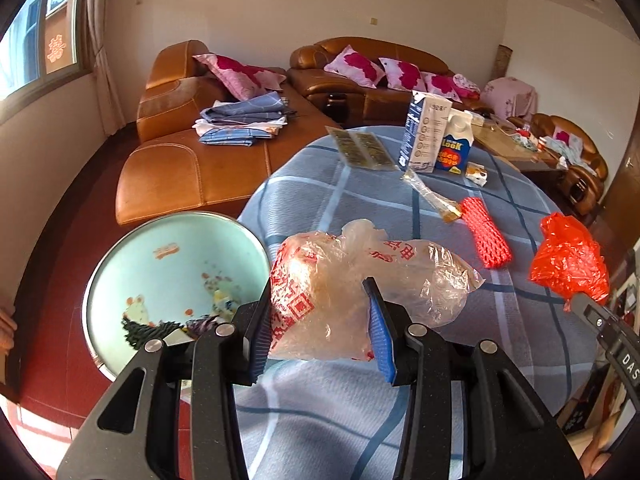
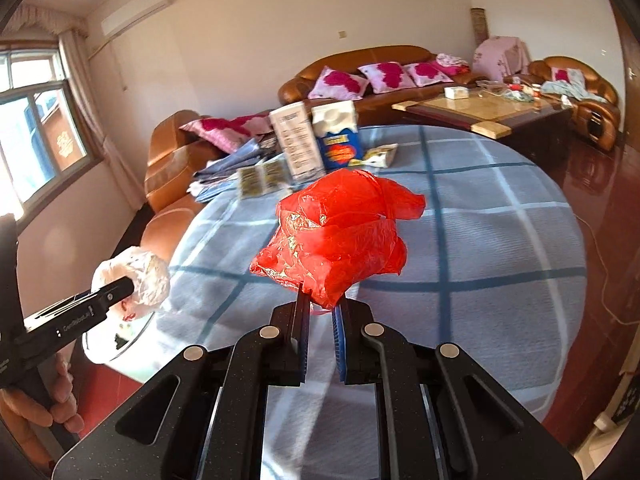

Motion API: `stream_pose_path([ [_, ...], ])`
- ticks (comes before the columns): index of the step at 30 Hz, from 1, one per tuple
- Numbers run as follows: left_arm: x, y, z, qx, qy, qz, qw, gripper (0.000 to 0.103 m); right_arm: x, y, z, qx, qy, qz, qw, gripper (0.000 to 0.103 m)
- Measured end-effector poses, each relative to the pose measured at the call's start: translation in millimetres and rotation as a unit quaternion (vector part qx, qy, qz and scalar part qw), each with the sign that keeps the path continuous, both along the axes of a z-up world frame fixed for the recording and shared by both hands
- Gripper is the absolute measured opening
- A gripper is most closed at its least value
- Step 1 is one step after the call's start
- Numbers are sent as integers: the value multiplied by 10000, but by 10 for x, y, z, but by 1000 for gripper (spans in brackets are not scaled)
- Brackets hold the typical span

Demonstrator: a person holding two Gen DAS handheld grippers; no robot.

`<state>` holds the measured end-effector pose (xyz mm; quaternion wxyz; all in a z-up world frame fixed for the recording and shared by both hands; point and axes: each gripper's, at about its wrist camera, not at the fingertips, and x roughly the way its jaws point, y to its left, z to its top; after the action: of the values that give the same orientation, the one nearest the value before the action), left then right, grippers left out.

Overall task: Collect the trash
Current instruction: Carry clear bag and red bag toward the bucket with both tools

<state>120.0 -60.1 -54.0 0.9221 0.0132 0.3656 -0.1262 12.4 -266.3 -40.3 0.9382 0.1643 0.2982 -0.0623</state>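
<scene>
The left gripper (image 1: 320, 320) has its jaws clamped on a crumpled clear plastic bag printed with red characters (image 1: 360, 280), which bulges out on both sides of the blue pads and hangs just above the edge of the round bench covered in a blue checked cloth (image 1: 400, 420). Just to its left, below bench level, sits a pale green enamel basin with a painted pattern (image 1: 160, 264) that already holds some dark scraps, so it looks to be the place where the trash is gathered, and the clear bag is held close to its rim, probably for dropping in. The right gripper (image 2: 320, 308) has its jaws pressed nearly together on a thin bottom fold of a scrunched red plastic bag (image 2: 340, 232), lifted clear of the cloth; pinching a tail suits such light film. More litter lies on the bench: a red foam net sleeve (image 1: 486, 236), a clear cellophane wrapper (image 1: 432, 196), a flat gold foil packet (image 1: 362, 148), a small crushed carton (image 1: 476, 174), a tall white and blue carton (image 1: 424, 132) and a blue gable-top carton (image 1: 456, 144) standing together at the far side. Collection seems partway done.
</scene>
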Motion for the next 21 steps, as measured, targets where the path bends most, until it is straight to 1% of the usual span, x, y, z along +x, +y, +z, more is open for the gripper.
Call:
stream_pose_path([
  [14,-106,482,19,31,-62,411,9991,42,56,537,43,-128,-11,565,9983,11],
  [21,-99,699,-13,-8,-12,589,9983,42,110,775,52,-194,4,856,9961,11],
])
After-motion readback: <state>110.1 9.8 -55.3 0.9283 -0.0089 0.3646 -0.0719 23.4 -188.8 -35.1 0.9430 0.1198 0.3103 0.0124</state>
